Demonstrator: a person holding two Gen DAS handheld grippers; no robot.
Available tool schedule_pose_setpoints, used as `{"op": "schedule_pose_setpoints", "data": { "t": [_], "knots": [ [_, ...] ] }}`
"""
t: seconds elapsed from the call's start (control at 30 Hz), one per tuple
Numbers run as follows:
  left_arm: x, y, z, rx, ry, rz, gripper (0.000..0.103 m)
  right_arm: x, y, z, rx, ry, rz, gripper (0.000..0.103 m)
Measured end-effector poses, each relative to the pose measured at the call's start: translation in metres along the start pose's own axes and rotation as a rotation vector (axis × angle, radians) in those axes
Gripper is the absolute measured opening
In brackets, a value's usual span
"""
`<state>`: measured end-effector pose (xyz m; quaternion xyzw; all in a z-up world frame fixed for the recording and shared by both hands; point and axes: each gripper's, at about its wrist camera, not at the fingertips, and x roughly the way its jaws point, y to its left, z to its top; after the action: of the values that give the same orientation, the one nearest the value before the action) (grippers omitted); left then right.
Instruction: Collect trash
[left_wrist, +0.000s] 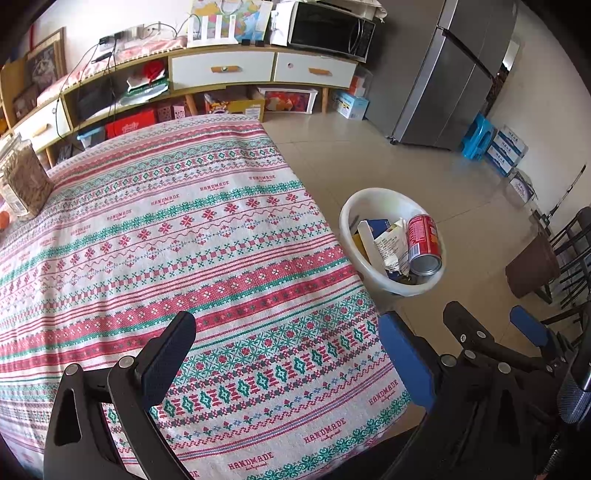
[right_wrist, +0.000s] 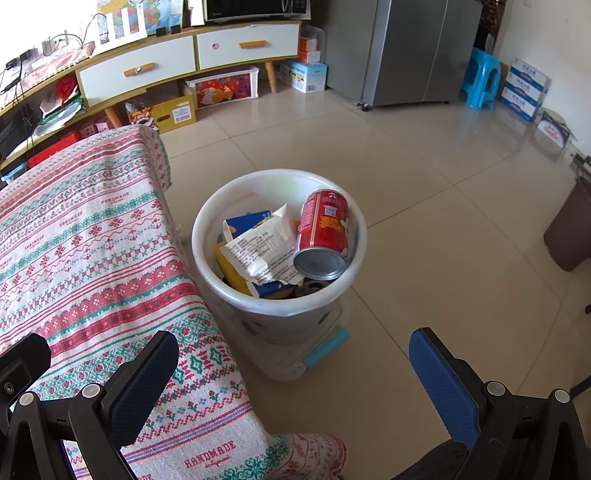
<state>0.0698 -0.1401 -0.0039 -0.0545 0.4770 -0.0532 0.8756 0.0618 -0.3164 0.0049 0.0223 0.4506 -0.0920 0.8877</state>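
Both tongs, left (left_wrist: 286, 354) and right (right_wrist: 293, 369), wide open, empty (red can (right_wrist: 323, 234) inside white bin (right_wrist: 280, 306)).

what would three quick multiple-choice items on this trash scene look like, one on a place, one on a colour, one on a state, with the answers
1. Where does the white bin stand?
A. on the table
B. on the floor beside the table
C. under the cabinet

2. What colour is the can in the bin?
A. red
B. green
C. black

3. How is the right tool?
A. shut on the can
B. shut on a wrapper
C. open, holding nothing

Answers:
1 B: the bin sits on the tiled floor, next to the table's patterned cloth.
2 A: the can's side is red, with a silver end facing the camera; it lies tilted on the white wrapper and other trash.
3 C: its fingers stand wide apart with nothing between them; the left tool is open too, above the cloth.
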Motion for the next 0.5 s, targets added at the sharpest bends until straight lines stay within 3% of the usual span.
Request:
{"op": "schedule_pose_setpoints", "data": {
  "t": [0.5],
  "knots": [
    [-0.0008, 0.0009, 0.0004, -0.003, 0.005, 0.017, 0.1, 0.0011, 0.0017, -0.0003, -0.003, 0.007, 0.003, 0.102]
  ]
}}
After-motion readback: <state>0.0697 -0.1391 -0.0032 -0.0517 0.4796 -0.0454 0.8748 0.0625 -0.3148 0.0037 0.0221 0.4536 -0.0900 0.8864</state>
